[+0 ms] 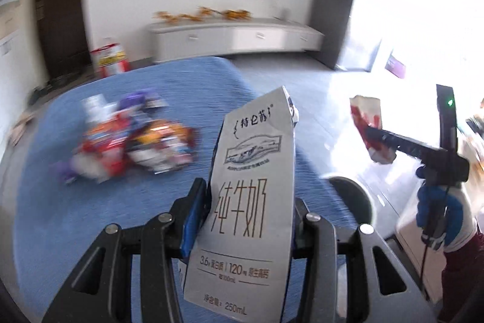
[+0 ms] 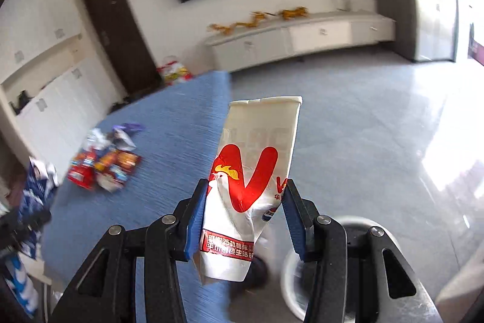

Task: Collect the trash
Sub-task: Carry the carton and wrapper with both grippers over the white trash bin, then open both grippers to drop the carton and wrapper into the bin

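The left claw (image 1: 248, 220) clamps an upright milk carton (image 1: 251, 202); the right claw (image 2: 245, 217) pinches a crumpled paper cup (image 2: 251, 186), rim pointing away.

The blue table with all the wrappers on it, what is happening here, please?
A person is collecting trash with a handheld tool in each hand. The left tool grips a grey milk carton, held upright. The right tool holds a crumpled white and red paper bag. A pile of snack wrappers lies on the blue table cover, not yet picked up. A round white bin shows partly below the right tool.
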Demonstrator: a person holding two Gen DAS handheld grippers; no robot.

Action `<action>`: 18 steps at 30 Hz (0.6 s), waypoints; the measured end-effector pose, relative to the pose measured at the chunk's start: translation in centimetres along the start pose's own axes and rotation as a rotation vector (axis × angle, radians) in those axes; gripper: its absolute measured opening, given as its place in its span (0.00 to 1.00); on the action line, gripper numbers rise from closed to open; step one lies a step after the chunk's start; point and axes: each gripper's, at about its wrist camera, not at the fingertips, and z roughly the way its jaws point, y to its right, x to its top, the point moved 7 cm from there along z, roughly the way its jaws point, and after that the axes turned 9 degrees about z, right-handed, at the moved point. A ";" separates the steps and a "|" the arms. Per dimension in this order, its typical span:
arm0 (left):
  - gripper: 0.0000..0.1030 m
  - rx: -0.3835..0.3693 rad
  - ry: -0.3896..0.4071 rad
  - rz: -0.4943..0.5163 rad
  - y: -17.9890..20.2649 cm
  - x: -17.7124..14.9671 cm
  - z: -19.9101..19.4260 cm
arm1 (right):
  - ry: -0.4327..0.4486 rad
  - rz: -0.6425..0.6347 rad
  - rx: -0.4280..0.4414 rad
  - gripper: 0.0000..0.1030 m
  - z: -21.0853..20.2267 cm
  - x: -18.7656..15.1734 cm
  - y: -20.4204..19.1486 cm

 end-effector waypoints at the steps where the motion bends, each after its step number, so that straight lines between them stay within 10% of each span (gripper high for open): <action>1: 0.41 -0.025 -0.012 0.031 1.7 0.7 1.1 | -0.006 0.021 -0.028 0.46 -0.2 -0.5 2.0; 18: 0.43 -0.340 -0.310 0.178 20.6 3.6 20.3 | -0.179 0.155 -0.242 0.47 4.0 -6.6 15.8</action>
